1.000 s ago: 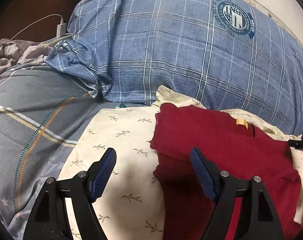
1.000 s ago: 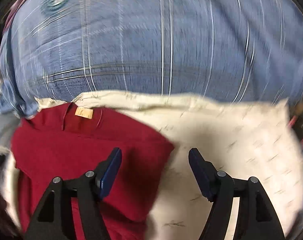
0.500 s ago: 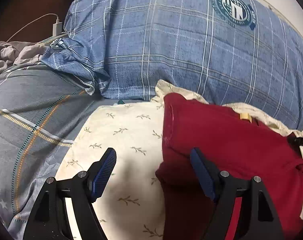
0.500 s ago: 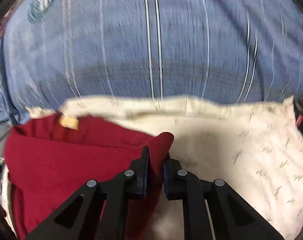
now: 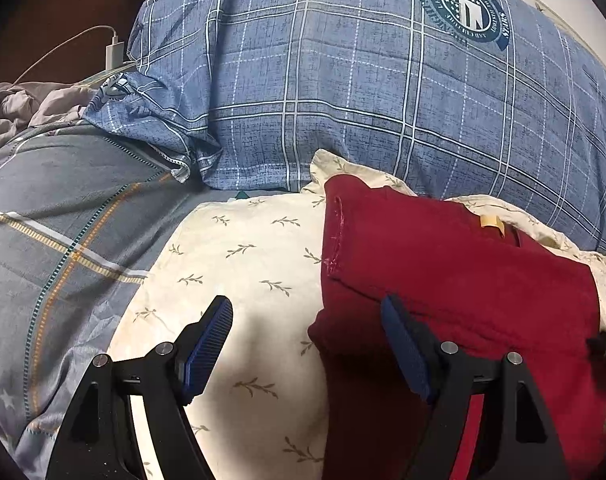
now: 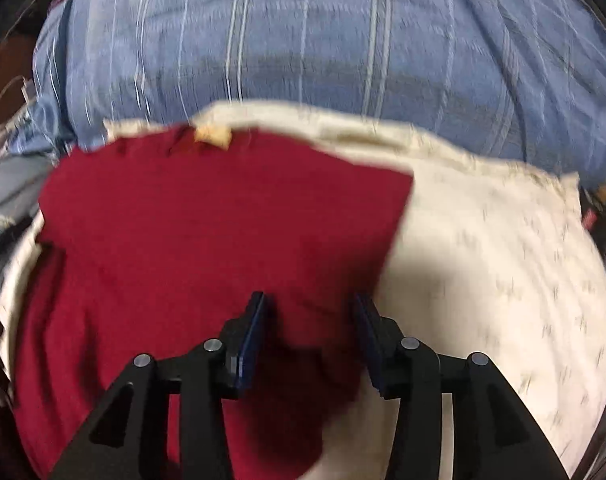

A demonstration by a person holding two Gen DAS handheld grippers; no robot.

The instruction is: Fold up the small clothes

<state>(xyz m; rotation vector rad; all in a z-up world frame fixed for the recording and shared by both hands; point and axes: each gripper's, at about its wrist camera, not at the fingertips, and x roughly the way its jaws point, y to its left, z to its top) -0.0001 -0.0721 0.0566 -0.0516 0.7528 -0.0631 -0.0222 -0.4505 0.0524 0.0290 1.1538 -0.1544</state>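
Observation:
A dark red garment (image 5: 455,280) with a tan neck label lies partly folded on a cream leaf-print pillow (image 5: 239,264). My left gripper (image 5: 307,340) is open and empty; its right finger is over the garment's left edge, its left finger over the pillow. In the right wrist view the red garment (image 6: 207,224) fills the left and middle. My right gripper (image 6: 309,332) is partly open just above the garment's right side, with red cloth between the jaws but not pinched. The view is blurred.
A large blue plaid pillow (image 5: 383,80) lies behind the cream pillow (image 6: 495,264). A grey striped bedsheet (image 5: 63,220) spreads to the left, with crumpled grey cloth (image 5: 19,108) and a white charger with cable (image 5: 115,52) beyond.
My right gripper shut on the garment's right corner, carried it left over the garment, then opened. The red cloth now lies folded over. My left gripper stayed open and barely moved.

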